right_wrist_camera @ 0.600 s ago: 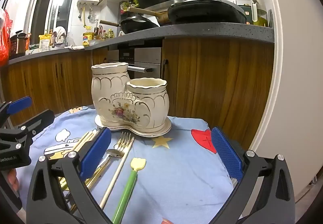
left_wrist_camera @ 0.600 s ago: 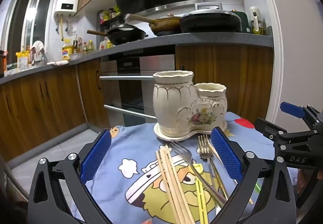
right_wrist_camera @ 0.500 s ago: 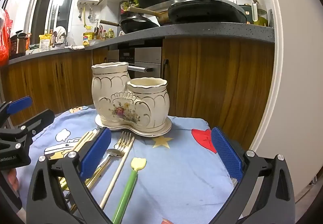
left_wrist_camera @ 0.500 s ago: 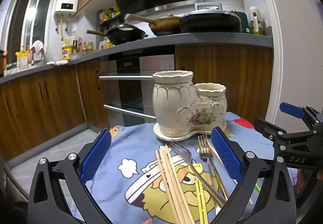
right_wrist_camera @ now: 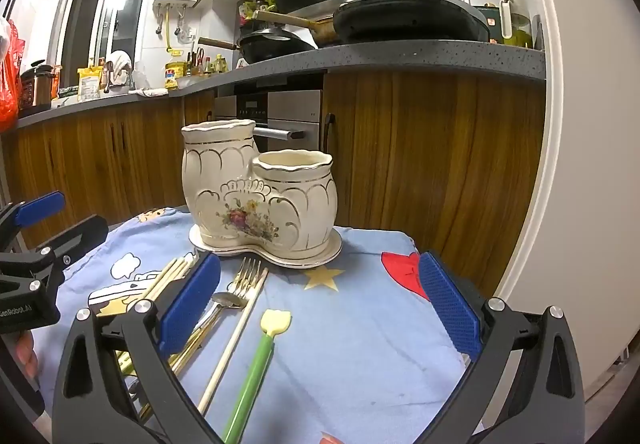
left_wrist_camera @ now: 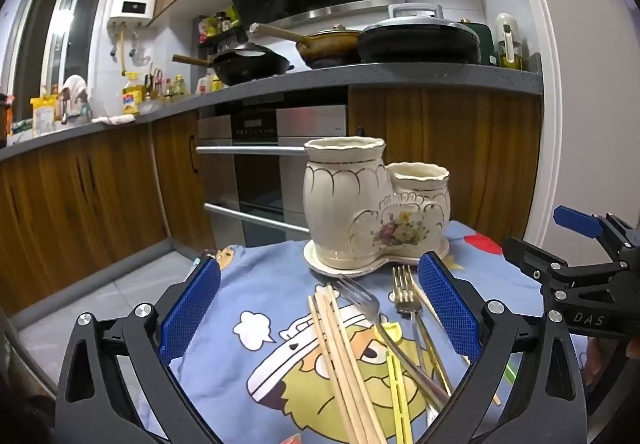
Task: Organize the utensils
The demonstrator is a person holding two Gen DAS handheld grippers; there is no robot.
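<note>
Both grippers hover low over the table (right_wrist_camera: pixel 360 324), fingers spread wide, nothing held. The left gripper (left_wrist_camera: pixel 320 308) frames the bundle of chopsticks (left_wrist_camera: pixel 340 348) and a silver fork (left_wrist_camera: pixel 360 300) lying mid-table. Under the right gripper (right_wrist_camera: pixel 320 300) lie a green-handled utensil (right_wrist_camera: pixel 256 364) and another fork (right_wrist_camera: pixel 246 276). The cream two-pot ceramic holder (right_wrist_camera: pixel 260 195) stands at the far edge, just beyond the fork tips. Wooden cabinets (right_wrist_camera: pixel 432 163) rise behind.
</note>
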